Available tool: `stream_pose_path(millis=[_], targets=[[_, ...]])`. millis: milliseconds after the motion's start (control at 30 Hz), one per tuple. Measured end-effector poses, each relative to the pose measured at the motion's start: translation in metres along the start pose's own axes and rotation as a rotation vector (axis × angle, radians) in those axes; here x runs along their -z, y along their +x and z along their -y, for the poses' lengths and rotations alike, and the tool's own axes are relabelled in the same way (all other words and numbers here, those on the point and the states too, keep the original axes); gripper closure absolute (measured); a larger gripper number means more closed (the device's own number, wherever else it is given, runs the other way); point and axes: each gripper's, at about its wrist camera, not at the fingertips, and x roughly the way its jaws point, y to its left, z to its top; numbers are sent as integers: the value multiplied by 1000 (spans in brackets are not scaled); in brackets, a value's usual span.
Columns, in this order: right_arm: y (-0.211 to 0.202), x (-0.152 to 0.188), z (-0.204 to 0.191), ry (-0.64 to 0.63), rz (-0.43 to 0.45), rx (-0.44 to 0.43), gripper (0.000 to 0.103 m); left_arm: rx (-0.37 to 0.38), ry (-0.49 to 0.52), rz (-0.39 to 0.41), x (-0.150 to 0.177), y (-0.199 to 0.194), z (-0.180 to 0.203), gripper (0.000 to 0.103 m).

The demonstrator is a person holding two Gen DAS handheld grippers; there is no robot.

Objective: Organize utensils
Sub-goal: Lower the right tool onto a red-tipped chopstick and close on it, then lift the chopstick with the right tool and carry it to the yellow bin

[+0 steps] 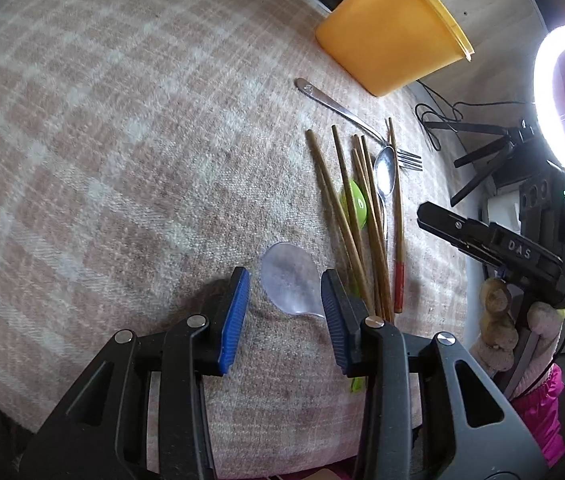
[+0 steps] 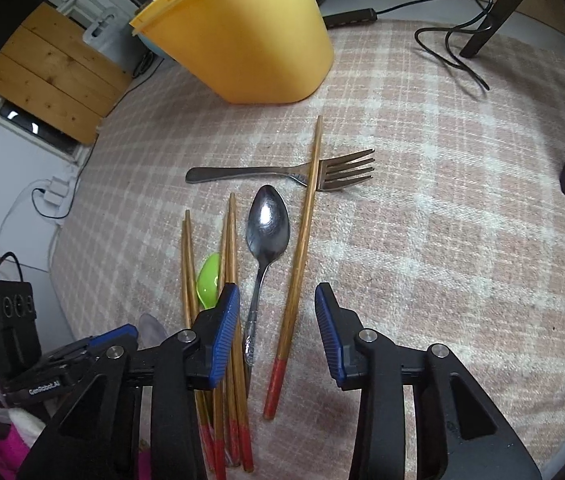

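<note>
On the checked cloth (image 2: 442, 200), the utensils are seen lying loose in front of the yellow tub (image 2: 242, 40): the left gripper (image 1: 285, 304) is held open around the bowl of the clear plastic spoon (image 1: 288, 280), and the right gripper (image 2: 277, 320) is held open astride the metal spoon (image 2: 266, 224) and a single red-tipped chopstick (image 2: 302, 240), nothing yet pinched. Each pick would best be narrowed to one item. The right jaws should be centred on one shaft only, lest the two be dragged together.
</note>
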Motion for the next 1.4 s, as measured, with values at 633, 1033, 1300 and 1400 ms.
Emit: stream_pose_path(millis=[633, 1033, 1300, 1400], targets=[[31, -56, 6, 24, -34, 135, 80, -20, 31, 19, -8, 16, 4, 96], [54, -67, -28, -40, -60, 211, 97, -7, 39, 43, -7, 12, 2, 100], [32, -60, -14, 1, -25, 177, 97, 3, 57, 75, -11, -1, 7, 102], [20, -57, -6, 5, -3, 168, 98, 5, 60, 80, -13, -4, 8, 102]])
